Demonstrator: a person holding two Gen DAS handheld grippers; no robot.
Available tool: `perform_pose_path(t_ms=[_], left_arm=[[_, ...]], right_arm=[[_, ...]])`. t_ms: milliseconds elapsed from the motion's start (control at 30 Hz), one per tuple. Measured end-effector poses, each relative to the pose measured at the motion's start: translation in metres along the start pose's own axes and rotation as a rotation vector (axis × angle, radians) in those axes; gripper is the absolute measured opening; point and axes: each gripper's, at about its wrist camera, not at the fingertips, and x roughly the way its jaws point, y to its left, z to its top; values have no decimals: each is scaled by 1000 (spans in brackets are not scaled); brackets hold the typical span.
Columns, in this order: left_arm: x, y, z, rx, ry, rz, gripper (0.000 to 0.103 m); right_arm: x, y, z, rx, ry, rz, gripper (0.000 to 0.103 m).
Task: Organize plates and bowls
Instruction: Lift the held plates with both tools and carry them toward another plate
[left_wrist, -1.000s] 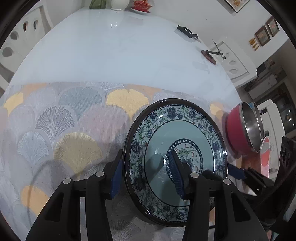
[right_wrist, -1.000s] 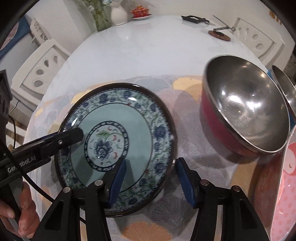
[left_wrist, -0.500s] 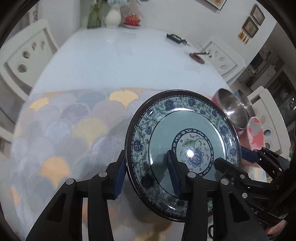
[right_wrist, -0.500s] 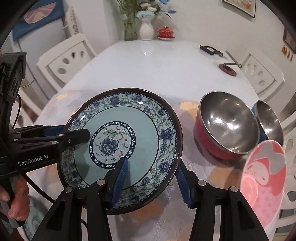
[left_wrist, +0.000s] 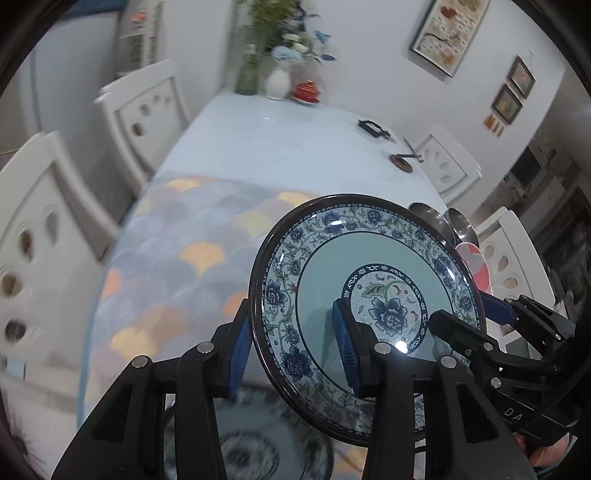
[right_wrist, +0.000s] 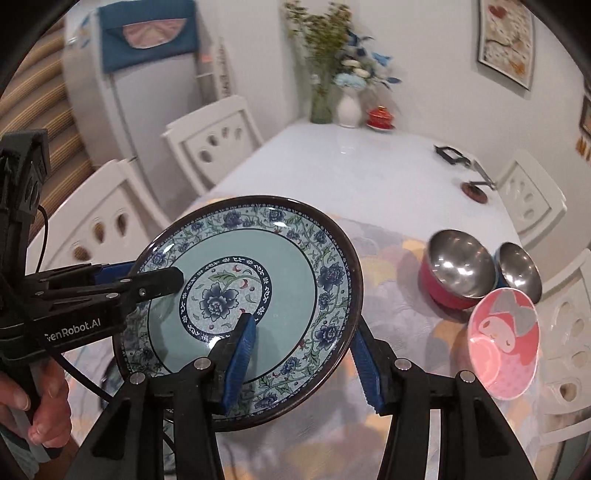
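A blue floral plate with a teal centre and dark rim (left_wrist: 369, 295) (right_wrist: 251, 288) is held up in the air above the table, tilted. My left gripper (left_wrist: 291, 354) is shut on its left rim, one finger above and one below. My right gripper (right_wrist: 303, 365) is shut on its right rim the same way; it shows in the left wrist view (left_wrist: 491, 328) at the plate's right edge. A second floral plate (left_wrist: 251, 450) lies blurred below, near the table's front edge.
A red steel-lined bowl (right_wrist: 458, 273), a blue steel-lined bowl (right_wrist: 517, 269) and a pink cartoon plate (right_wrist: 506, 343) stand at the right on the fan-pattern cloth (left_wrist: 177, 258). White chairs (right_wrist: 218, 140) surround the table. Vases and a red pot (right_wrist: 380, 118) stand at the far end.
Both grippers have lifted the floral plate higher and back from the table; the bowls and cloth look farther away. A second plate has come into view below.
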Motion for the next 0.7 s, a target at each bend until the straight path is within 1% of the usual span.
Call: perform_pose_path(t_ms=[167,333,533,700], left_arm=[[-26,26,-31,-72,-13,43,39],[-40,48,-68,-130,3,65,39],[-39,65,-111,-186,68,73,39],[-34,70,-132,-193,118,77,39]], right_arm=[[-13,41,-18,-73,9,43,51],[-15,71,-41,-131,44,80,51],[-4,96,-68,-184,134,98,51],[9,103,-87,-199,214,104,51]])
